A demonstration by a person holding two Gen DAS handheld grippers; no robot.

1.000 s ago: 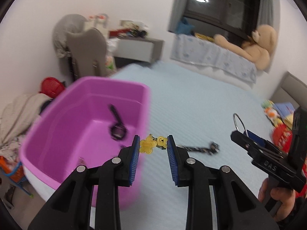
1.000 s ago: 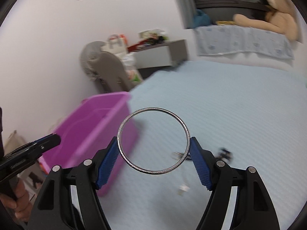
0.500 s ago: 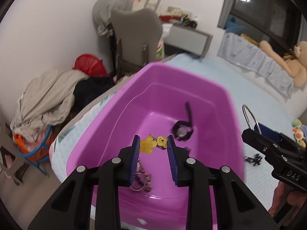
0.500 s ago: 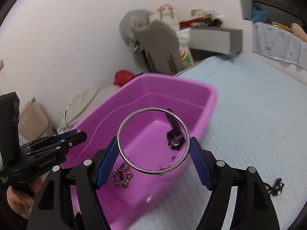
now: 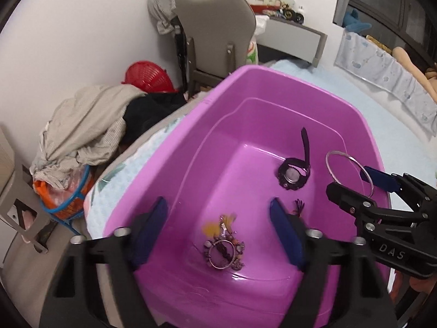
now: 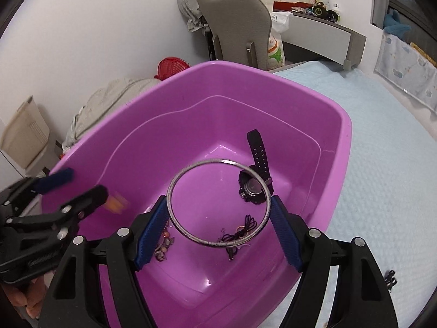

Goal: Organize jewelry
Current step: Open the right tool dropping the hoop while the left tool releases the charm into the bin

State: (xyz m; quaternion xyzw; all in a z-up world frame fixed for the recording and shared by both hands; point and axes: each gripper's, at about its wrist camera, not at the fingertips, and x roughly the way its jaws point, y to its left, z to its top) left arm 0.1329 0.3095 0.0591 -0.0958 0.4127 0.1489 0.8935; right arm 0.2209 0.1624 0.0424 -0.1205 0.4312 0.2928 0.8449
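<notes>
1. Left gripper point(image 5: 218, 224) is over the near end of the purple tub point(image 5: 191, 125), angled down into it. Its blue pads are spread wide with nothing between them, so it's fully open.
2. Right under that gap there's a blurry yellow charm point(image 5: 215, 225), right by a ringed cluster of beads point(image 5: 224, 250) on the tub floor. Too smeared to tell if it's touching the floor.
3. Right gripper point(image 6: 218, 229) is over the same tub from the other side, also tipped downward. It's clamped on a thin silver bangle point(image 6: 218, 203), pads pressing the ring's left and right edges, and the ring faces the camera almost head-on.
4. The bangle is up above the tub floor, not lying in it. From the left wrist view it shows edge-on at the tub's right side.
5. Also in the tub: a black watch point(image 6: 255, 176) with its strap sticking up toward the far wall, and a tangle of dark cord point(image 6: 240, 231) nearer the front.
6. The tub sits at the corner of a bed with a pale blue quilted cover point(image 6: 382, 177). One small dark piece point(image 6: 390, 278) lies on the cover to the tub's right.
7. Room stuff: grey chair point(image 5: 215, 35) against a white wall, red basket point(image 5: 147, 76), a heap of clothes point(image 5: 84, 125), and a grey cabinet point(image 6: 325, 35) with clutter on top.
</notes>
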